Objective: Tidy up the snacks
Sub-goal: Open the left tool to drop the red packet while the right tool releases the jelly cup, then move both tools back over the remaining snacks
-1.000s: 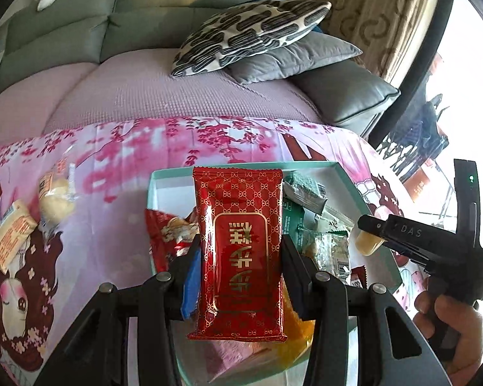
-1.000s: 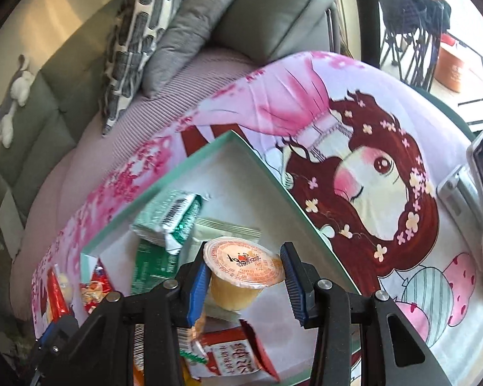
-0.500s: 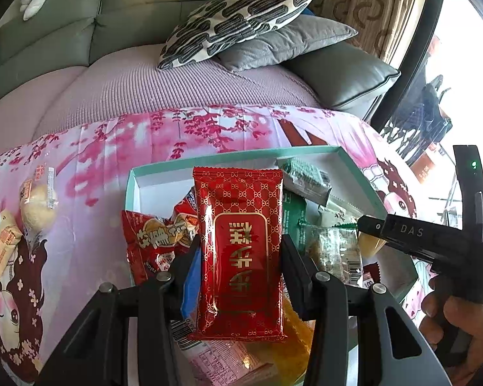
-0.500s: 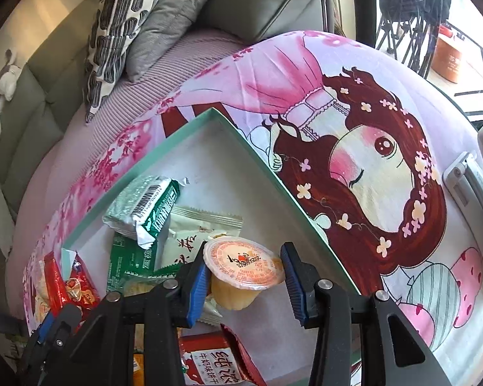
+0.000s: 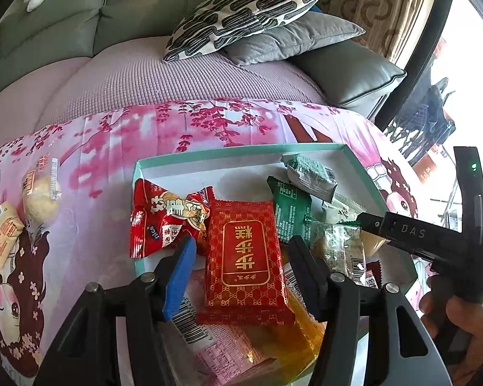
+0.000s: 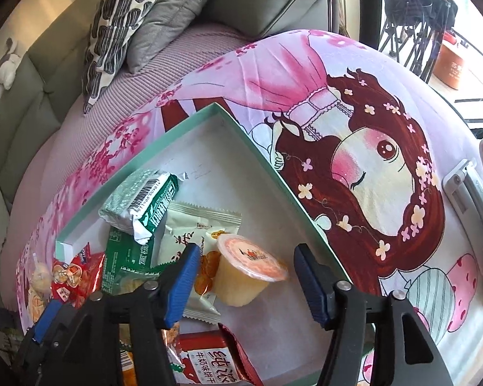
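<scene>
- snacks sit in the teal box (image 5: 241, 156) on the pink cartoon cloth (image 6: 354, 148).
- left gripper (image 5: 241, 259) spread wide, holding nothing; the red gold-patterned packet (image 5: 246, 262) lies flat between its fingers, on other packets by the box's near edge.
- right gripper (image 6: 244, 273) also parted, empty; the jelly cup (image 6: 246, 270) lies tipped between the fingers, near the box's right wall.
- two wrapped snacks (a round bun (image 5: 40, 196) and a yellow pack (image 5: 0, 238)) lie outside, near the cloth's left edge.
</scene>
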`<state>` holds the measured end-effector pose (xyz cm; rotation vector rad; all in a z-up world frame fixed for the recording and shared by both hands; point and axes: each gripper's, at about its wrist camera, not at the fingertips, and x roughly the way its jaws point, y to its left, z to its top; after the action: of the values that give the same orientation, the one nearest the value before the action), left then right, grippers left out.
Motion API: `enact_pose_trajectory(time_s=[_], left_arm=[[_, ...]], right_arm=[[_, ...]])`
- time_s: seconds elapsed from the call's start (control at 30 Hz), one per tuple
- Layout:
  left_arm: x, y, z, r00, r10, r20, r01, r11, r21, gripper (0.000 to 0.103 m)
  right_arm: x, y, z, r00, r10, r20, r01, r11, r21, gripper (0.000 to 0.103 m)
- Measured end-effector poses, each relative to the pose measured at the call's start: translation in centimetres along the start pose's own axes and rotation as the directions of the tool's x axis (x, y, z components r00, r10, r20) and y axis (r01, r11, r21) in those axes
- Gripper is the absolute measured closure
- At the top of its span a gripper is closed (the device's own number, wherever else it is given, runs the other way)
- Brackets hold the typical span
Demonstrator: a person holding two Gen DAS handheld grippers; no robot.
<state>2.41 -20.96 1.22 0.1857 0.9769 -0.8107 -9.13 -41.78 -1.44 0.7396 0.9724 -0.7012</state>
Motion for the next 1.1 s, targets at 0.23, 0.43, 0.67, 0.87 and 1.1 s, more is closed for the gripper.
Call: enact_pose_trajectory(time_s=[0.23, 0.43, 0.67, 0.87, 1.1], left_arm=[[-1.5, 1.6, 0.3, 0.997, 0.073, 0.017, -0.072, 0.994, -0.077, 0.026], [-2.7, 5.0, 0.4, 0.988, 0.151, 0.039, -0.139, 0.966, -0.216, 0.021], [-3.1, 9.9, -0.3, 0.978, 0.209, -0.019, -0.2, 0.899, -0.389, 0.018], [-2.7, 12.2, -1.0, 0.968, 0.241, -0.074, -0.249, 0.872, -0.421, 0.016], [-2.7, 12.5, -1.2, 0.959, 0.271, -0.081, -0.281, 0.878, -0.386, 0.014]], right_arm=[[-0.5, 0.3, 0.2, 1.0, -0.003, 0.02, 0.003, 1.0, -0.019, 0.018], [-1.4, 1.1, 0.2, 0.999, -0.001, 0.037, 0.003, 0.999, -0.047, 0.016], [-3.4, 2.6, 0.0, 0.997, 0.016, 0.08, -0.009, 0.996, -0.09, 0.015], [-4.2, 4.4, -0.5, 0.995, 0.017, 0.095, -0.003, 0.989, -0.147, 0.015], [-5.0, 7.7, -1.7, 0.993, 0.044, 0.113, -0.014, 0.967, -0.255, 0.015]])
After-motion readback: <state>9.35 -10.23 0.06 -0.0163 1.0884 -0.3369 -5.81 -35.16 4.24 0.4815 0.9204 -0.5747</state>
